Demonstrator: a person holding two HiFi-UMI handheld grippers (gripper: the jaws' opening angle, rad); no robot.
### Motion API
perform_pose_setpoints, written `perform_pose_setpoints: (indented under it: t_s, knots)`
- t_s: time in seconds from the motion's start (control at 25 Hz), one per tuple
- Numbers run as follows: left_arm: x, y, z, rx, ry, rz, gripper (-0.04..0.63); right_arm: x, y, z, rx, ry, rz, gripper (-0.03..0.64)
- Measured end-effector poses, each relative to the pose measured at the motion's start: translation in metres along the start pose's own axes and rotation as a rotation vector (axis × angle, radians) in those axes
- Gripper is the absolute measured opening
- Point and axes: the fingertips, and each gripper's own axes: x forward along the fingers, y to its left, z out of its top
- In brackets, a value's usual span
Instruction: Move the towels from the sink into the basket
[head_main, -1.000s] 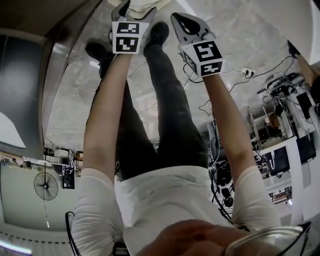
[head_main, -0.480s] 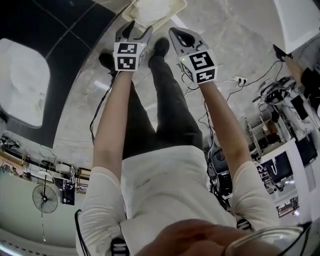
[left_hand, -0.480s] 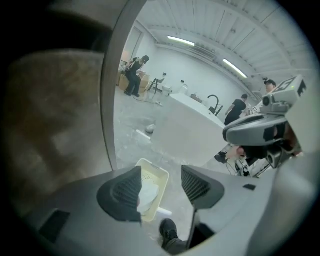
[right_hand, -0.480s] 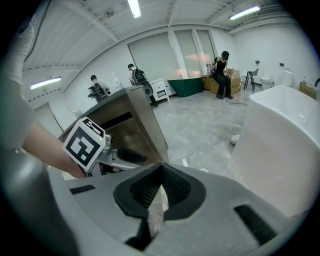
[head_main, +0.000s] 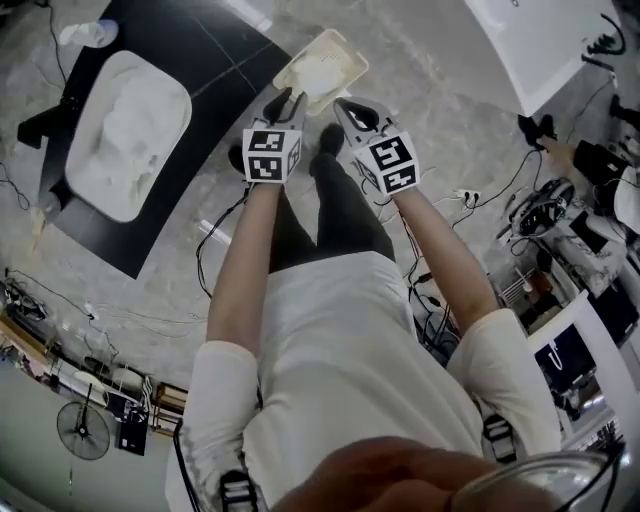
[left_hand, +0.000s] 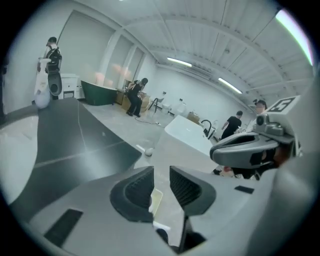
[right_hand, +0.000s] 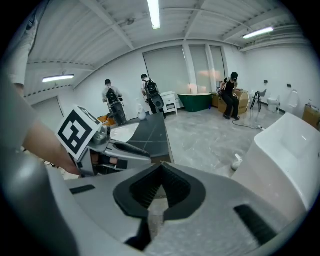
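Observation:
In the head view a white sink set in a black counter lies at the upper left, with crumpled white towels in it. A cream basket stands on the floor just beyond both grippers. My left gripper is held in front of me near the basket's near edge. Its jaws are closing, with a narrow gap and nothing between them. Beside it my right gripper is shut and empty, its pads touching.
A large white tub stands at the upper right. Cables and a power strip trail over the marble floor at the right, beside racks of equipment. People stand far off in both gripper views.
The head view has swung from my legs and the floor to take in the sink and the basket. Both grippers stay side by side in front of me.

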Motion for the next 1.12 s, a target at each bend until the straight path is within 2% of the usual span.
perform_pose_setpoints:
  t_s: [0.28,0.48,0.72,0.88,1.12]
  knots:
    - [-0.096,-0.013,0.054,0.049,-0.067,-0.006,0.041,-0.042,0.049,0.071,-0.041,-0.065,-0.022,-0.003]
    - [-0.158,-0.023,0.082,0.067,-0.131,-0.018,0.028,-0.062,0.101,0.111,-0.112,-0.102,0.032,-0.003]
    - [-0.228,-0.030,0.118,0.073,-0.209,-0.015,0.026,-0.092,0.145,0.177,-0.124,-0.233,0.065,-0.003]
    - [-0.274,-0.028,0.142,0.057,-0.296,-0.004,0.026,-0.106,0.162,0.213,-0.171,-0.284,0.066,-0.003]
    - [-0.340,-0.016,0.176,0.121,-0.449,0.075,0.026,-0.130,0.189,0.255,-0.322,-0.347,0.079,-0.003]
